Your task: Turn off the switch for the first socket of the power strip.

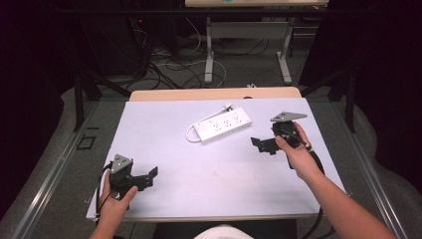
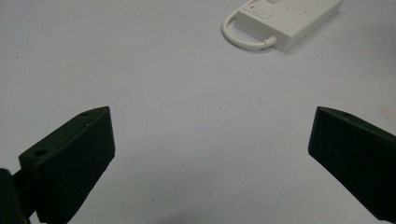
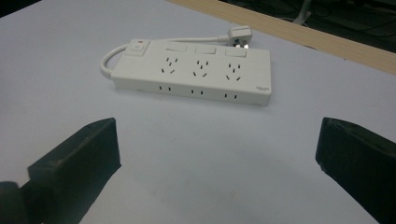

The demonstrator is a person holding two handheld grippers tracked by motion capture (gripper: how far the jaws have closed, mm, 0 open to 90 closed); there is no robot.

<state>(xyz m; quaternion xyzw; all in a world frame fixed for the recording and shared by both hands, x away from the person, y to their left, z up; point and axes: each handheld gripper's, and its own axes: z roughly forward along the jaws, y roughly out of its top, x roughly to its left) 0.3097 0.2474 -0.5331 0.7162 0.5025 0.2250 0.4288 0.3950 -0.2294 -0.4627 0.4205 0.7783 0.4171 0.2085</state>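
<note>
White power strip (image 3: 192,70) flat on the table (image 1: 164,144), near and ahead of the wide-open, empty right gripper (image 3: 217,154).

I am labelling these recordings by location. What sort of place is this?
Probably a lab or workshop recording station: a white table with a power strip, dark curtains around it, and loose cables on the floor behind.

high view overhead, gripper views low, sharing power strip (image 1: 223,124)

Bare table (image 1: 164,144) surrounds the power strip (image 1: 224,124); nothing blocks approach.
</note>
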